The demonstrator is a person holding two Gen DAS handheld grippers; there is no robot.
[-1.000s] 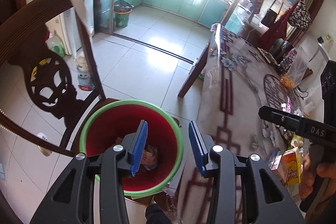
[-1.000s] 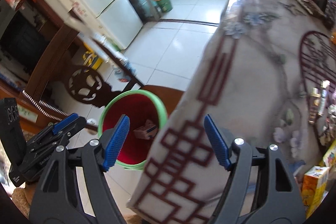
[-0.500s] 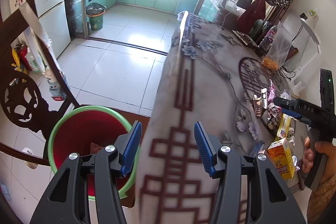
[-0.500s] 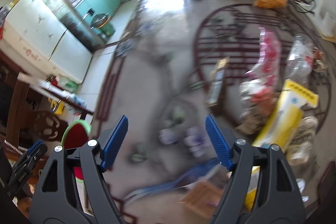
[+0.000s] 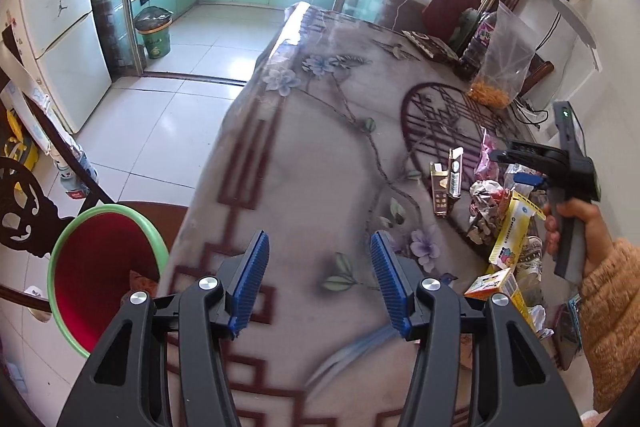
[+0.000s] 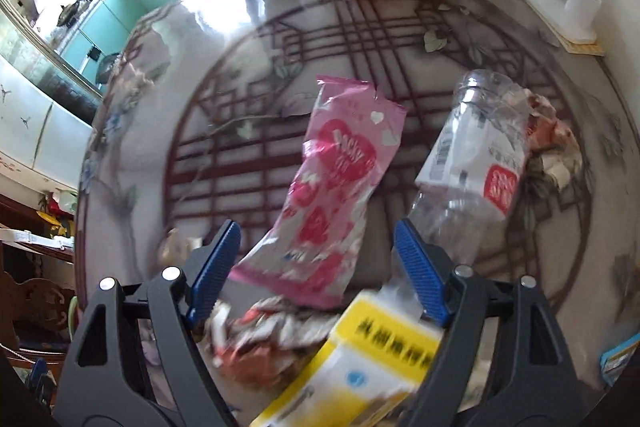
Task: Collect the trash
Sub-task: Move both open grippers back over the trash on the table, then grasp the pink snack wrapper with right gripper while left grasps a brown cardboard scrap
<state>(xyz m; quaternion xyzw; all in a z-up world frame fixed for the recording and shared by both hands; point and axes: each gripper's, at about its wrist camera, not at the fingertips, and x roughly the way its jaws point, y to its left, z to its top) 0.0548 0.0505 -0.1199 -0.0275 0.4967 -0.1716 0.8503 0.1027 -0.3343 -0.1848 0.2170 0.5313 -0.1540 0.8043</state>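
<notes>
**Right tongs drop toward the litter pile, left tongs wait empty**

The right tongs (image 6: 316, 263) stand released, their jaws having just been widening, and nothing is pinched by them. The pink wrapper (image 6: 336, 183) lies flat on the surface (image 6: 224, 131) with its near end between the blue pads, though the pads do not press it. Just beside it lies a clear plastic bottle (image 6: 476, 155) on its side, and nearer the camera sit crumpled foil scraps (image 6: 272, 339) and a yellow box (image 6: 360, 359). The wide stance likely suits a flat, broad wrapper, which needs room on both sides before a pinch.

The left tongs (image 5: 318, 279) are also released and empty, hovering over a bare stretch of the patterned cloth. They sit between the trash and the red bucket (image 5: 96, 275), which stands on a chair seat off the surface's edge with a scrap already at its bottom. That placement probably keeps drops short. In the left view the person's hand (image 5: 572, 227) holds the other tool above the pile, beside a small carton (image 5: 444, 187).

The wrapper is thin, so it may slide rather than lift.
</notes>
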